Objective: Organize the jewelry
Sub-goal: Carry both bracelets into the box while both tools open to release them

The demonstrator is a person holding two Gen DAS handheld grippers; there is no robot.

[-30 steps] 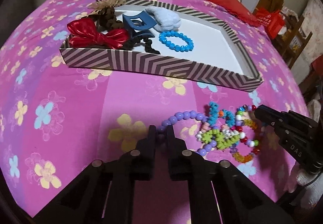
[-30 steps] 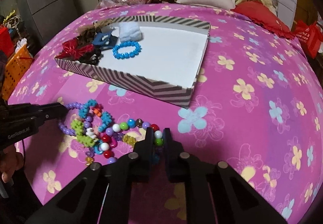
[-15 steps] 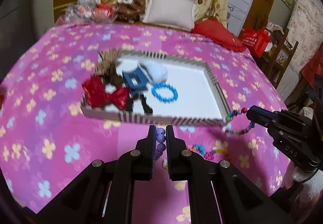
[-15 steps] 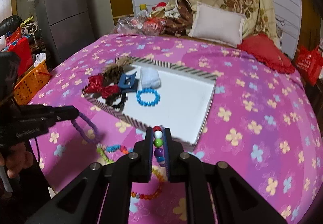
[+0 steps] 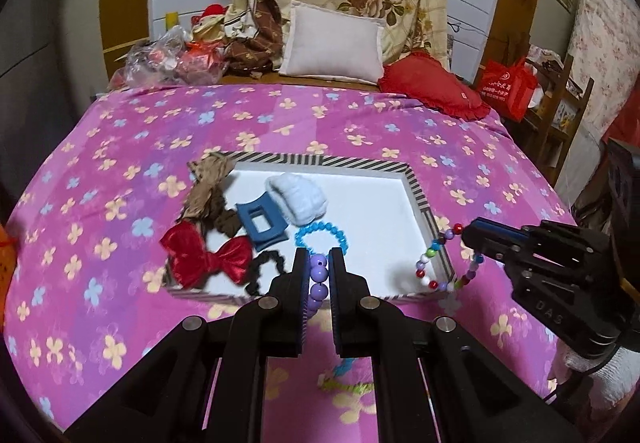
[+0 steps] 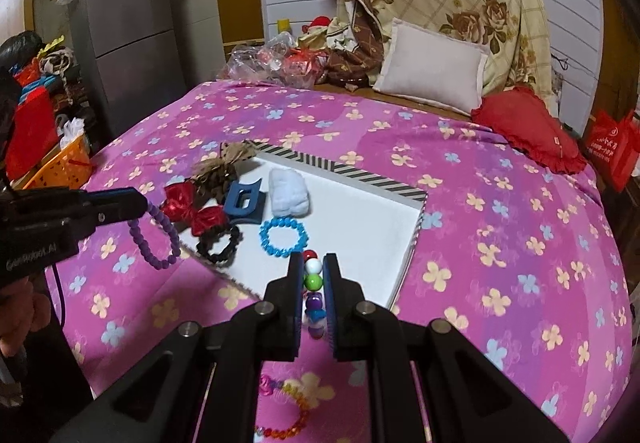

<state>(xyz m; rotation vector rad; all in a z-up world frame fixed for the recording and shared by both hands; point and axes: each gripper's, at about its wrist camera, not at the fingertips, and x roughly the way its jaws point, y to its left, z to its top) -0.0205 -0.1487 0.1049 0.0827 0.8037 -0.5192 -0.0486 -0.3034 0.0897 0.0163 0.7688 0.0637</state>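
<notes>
So both tongs are busy here: the left gripper (image 5: 320, 263) is pinched on a string of round purple plastic beads (image 6: 154, 239), which hangs as a loop just under its tips, and the right gripper (image 6: 313, 269) is pressed together on a bracelet of mixed red, white, green and purple beads (image 5: 444, 263), dangling the same way below it. Both loops are in the air over the near wall of the shallow tray with the black-and-white striped rim (image 5: 416, 187), so the white floor sits just ahead of and below both sets of tips. These things look light and floppy, nothing stiff about them, so I'd guess they'll swing and bunch on landing; the beads are smooth and round, so gripping on one bead rather than between two seems the safer hold. Room-wise, the far-left part of the tray beyond the left tongs is crowded: a shiny red fabric bow (image 5: 208, 259), a dark blue plastic claw clip (image 5: 262, 223), a fluffy white scrunchie (image 5: 298, 199) and a bright blue bead bracelet (image 5: 320, 237) right ahead of the tips. The open white floor lies ahead of the right tongs. The rim is low but could snag a dangling loop.
</notes>
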